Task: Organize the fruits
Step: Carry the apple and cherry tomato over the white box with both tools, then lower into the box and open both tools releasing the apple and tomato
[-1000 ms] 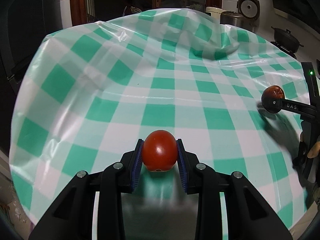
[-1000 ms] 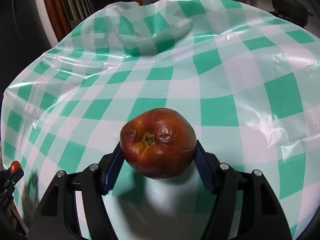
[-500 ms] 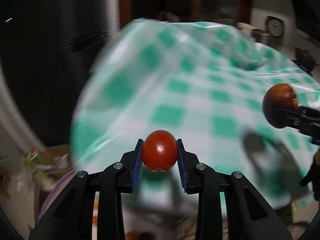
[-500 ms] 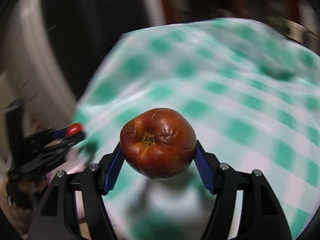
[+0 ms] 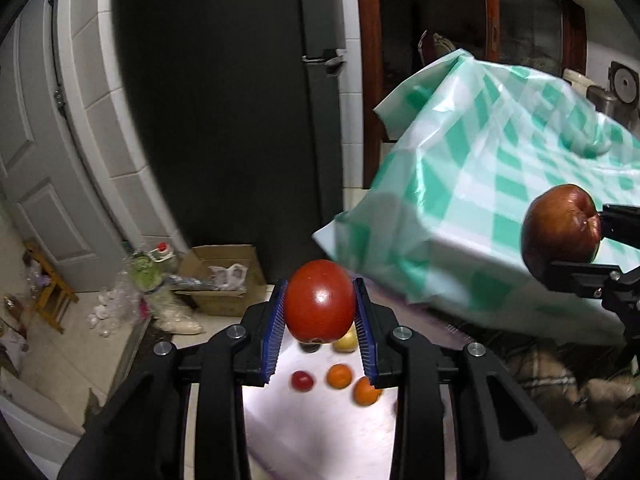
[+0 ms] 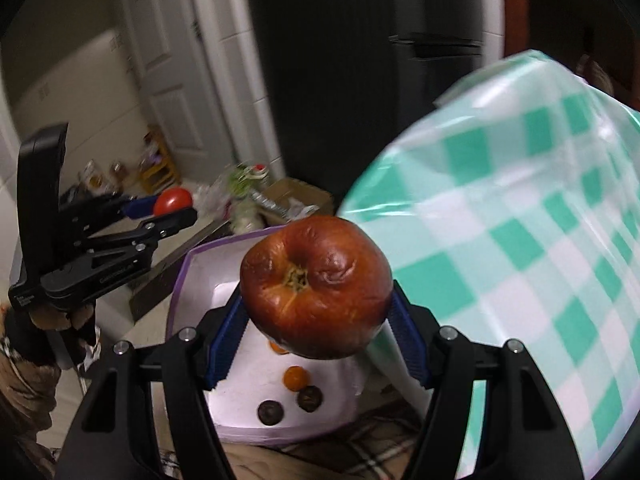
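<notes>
My left gripper [image 5: 319, 312] is shut on a red tomato [image 5: 319, 306], held in the air above a white box [image 5: 320, 420] with a purple rim. Small fruits lie in the box: a little red one [image 5: 302, 381], two orange ones [image 5: 339, 376] and a yellow one [image 5: 347, 340]. My right gripper [image 6: 316, 312] is shut on a wrinkled brown-red apple [image 6: 316, 292], also over the white box [image 6: 188, 280], beside the table edge. The right wrist view shows the left gripper [image 6: 160, 210] with its tomato [image 6: 173, 201] at the left; the left wrist view shows the apple [image 5: 560, 234] at the right.
A table under a green-and-white checked cloth [image 5: 500, 184] stands to the right of the box. A cardboard box [image 5: 220, 276], bags and bottles clutter the tiled floor near a dark fridge [image 5: 224, 100] and a white door [image 5: 32, 160]. A plaid fabric [image 6: 380, 452] lies below the box.
Both grippers swung left off the checked table with their fruit still held. The white box with small fruits has come into view beneath them, along with the floor and fridge.
</notes>
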A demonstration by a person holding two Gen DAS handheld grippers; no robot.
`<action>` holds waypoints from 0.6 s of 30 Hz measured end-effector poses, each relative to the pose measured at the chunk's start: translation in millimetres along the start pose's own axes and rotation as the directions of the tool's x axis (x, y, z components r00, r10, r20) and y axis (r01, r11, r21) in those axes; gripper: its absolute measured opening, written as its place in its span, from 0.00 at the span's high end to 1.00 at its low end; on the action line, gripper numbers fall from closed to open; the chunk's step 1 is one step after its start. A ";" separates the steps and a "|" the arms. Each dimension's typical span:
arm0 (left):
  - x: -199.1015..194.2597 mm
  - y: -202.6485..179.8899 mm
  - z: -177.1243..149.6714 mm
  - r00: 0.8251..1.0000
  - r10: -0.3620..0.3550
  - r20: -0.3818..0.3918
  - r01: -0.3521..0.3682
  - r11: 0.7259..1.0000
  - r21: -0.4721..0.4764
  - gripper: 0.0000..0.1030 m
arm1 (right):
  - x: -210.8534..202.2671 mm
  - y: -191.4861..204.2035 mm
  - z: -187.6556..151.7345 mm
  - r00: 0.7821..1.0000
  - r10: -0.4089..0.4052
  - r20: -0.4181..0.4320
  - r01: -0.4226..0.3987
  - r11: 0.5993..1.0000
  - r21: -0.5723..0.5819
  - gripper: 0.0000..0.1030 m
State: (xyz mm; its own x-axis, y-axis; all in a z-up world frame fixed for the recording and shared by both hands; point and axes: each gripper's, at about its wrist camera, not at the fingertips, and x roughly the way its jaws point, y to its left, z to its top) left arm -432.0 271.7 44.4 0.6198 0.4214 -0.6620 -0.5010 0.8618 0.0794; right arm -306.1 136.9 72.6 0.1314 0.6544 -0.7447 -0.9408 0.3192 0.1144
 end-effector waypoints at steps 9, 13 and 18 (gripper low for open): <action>57.3 24.7 -49.6 0.976 -0.020 -0.215 0.017 1.000 -0.018 0.70 | 77.4 70.2 -30.6 0.976 0.054 -0.211 -0.098 0.974 -0.205 0.34; 112.4 33.0 -71.3 0.913 -0.068 -0.401 0.073 0.997 -0.003 0.70 | 119.6 97.7 -55.2 0.940 0.032 -0.340 -0.146 0.937 -0.317 0.34; 173.9 32.0 -91.6 0.764 -0.109 -0.636 0.165 0.986 0.029 0.70 | 164.4 133.5 -87.8 0.882 -0.023 -0.471 -0.226 0.856 -0.465 0.34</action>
State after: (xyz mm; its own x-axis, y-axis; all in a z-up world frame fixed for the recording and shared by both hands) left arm -395.5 346.7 -136.4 0.1441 0.0483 -0.9884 -0.3743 0.9273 -0.0093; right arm -437.5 226.9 -92.3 -0.0097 0.2471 -0.9689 -0.9804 -0.1929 -0.0394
